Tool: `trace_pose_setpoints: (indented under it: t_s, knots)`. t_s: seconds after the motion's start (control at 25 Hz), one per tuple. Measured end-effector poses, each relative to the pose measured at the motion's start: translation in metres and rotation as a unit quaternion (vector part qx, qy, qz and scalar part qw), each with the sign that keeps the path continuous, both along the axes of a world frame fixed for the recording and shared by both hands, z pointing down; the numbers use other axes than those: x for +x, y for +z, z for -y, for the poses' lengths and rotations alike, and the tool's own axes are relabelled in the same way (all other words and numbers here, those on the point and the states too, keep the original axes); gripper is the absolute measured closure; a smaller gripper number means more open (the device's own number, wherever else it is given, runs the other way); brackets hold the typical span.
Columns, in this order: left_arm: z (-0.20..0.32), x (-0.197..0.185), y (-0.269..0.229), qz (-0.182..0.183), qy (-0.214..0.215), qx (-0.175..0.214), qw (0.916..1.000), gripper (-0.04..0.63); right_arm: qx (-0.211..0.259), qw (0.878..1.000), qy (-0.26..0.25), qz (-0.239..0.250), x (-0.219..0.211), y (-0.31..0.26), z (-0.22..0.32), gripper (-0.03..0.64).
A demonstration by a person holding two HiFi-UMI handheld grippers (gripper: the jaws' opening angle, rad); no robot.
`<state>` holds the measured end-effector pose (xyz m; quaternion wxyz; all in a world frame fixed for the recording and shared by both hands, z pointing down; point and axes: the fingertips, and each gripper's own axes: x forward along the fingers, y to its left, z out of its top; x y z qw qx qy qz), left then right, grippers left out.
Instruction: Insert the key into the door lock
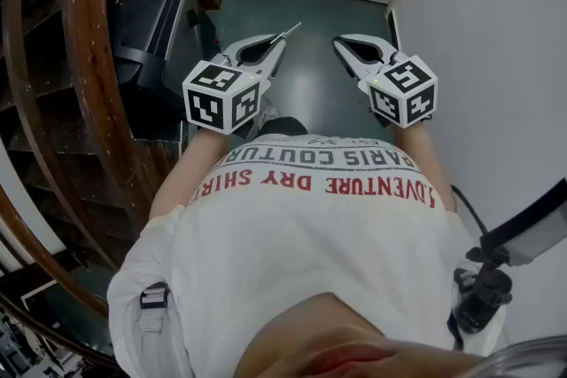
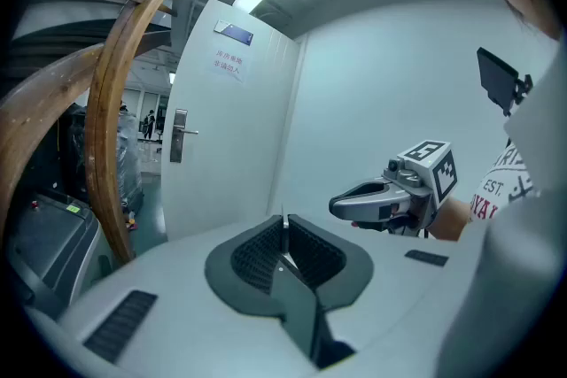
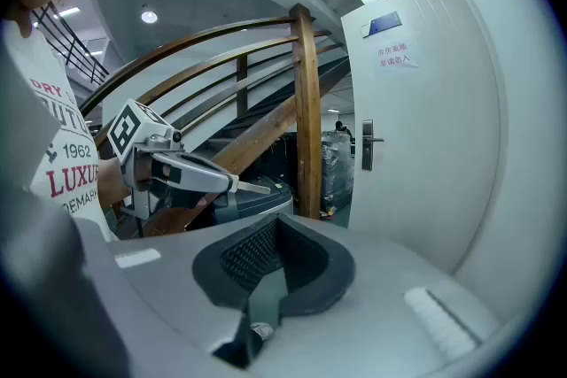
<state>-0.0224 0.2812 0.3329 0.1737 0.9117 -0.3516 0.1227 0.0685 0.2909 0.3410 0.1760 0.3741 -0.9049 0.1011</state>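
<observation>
left claw gripping key, right claw closed

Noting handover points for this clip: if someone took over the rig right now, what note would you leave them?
Left hand-held gripper: shut on the key, with the blade pointing forward out of the jaws.
Right hand-held gripper: shut, empty.
The door is ahead, apart from both grippers. Its lock is at the handle, and the keyhole is too small to make out.
Done: key gripped.
Left: approach the door, line the blade up with the lock, insert.
</observation>
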Motion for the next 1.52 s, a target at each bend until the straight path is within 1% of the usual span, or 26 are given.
trace_pose_setpoints:
  t_s: [0.28,0.44,0.64,0.76,1.0,1.12,1.28,1.4,1.52]
  knots:
    - [-0.001,0.002,0.004,0.001,0.004,-0.008,1.0000,0.574,-0.006,1.000,0.000,-0.003,0.001,0.004,0.000,0.617]
    - [-0.001,0.007,0.008,0.002,0.009,-0.014,0.9999,0.574,-0.011,1.000,0.001,-0.005,0.008,0.012,-0.003,0.616]
    - [0.006,0.015,0.007,0.002,0.016,-0.014,0.9998,0.574,-0.016,1.000,0.012,0.019,0.019,0.013,-0.003,0.615]
    - [0.010,0.023,0.004,0.001,0.024,-0.011,0.9996,0.574,-0.017,1.000,0.013,0.022,0.022,0.014,-0.001,0.615]
    - [0.032,0.023,0.008,-0.005,0.026,-0.024,0.9994,0.574,-0.022,0.999,0.013,0.031,0.020,0.016,0.019,0.615]
    - [0.056,0.019,0.016,-0.009,0.023,-0.034,0.9991,0.574,-0.028,0.999,0.013,0.032,0.017,0.023,0.043,0.615]
    - [0.106,0.010,0.035,-0.017,0.021,-0.042,0.9988,0.574,-0.032,0.999,0.012,0.029,0.009,0.042,0.093,0.615]
    - [0.161,-0.002,0.053,-0.023,0.014,-0.049,0.9984,0.574,-0.030,0.999,0.009,0.025,-0.001,0.056,0.147,0.615]
    - [0.232,-0.014,0.068,-0.027,0.007,-0.058,0.9979,0.574,-0.030,0.999,0.016,0.033,-0.007,0.064,0.218,0.615]
